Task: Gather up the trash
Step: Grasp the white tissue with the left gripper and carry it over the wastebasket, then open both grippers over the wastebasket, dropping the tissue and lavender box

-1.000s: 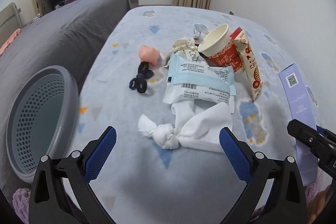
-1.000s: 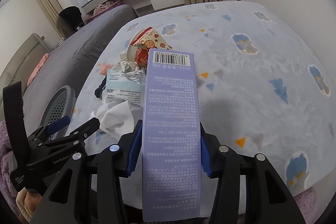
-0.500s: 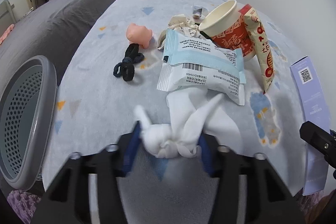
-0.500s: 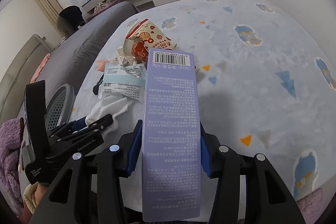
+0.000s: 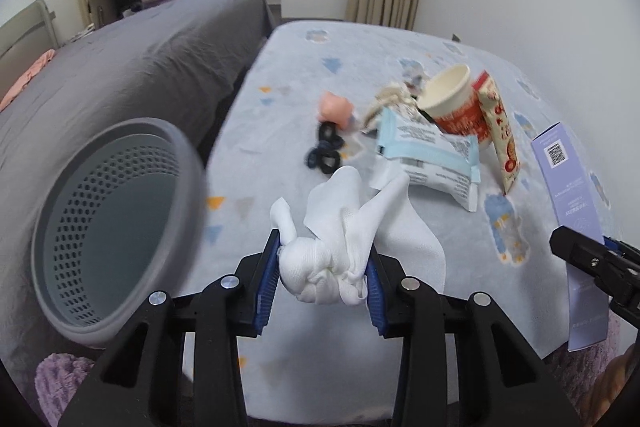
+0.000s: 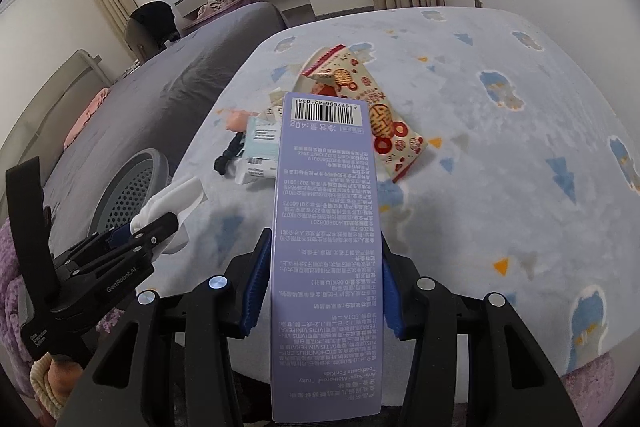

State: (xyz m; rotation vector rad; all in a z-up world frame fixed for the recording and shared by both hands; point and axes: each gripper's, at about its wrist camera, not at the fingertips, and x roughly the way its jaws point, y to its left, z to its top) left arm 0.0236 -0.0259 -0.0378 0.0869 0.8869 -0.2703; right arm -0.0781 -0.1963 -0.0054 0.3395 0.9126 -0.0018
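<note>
The white cloth (image 5: 328,267), loose on the bed (image 5: 400,67) a second ago, is now pinched at its knot by the closed left gripper (image 5: 323,285) and lifted clear. The box (image 6: 326,227) is kept clamped in the right gripper (image 6: 324,287). Both are judged ready for the bin (image 5: 188,163), just left.

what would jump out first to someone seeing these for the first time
Probably the tall purple box filling the centre of the right wrist view, clamped in the right gripper. Next, the knotted white cloth pinched in the left gripper, with the grey perforated basket gaping just to its left.
</note>
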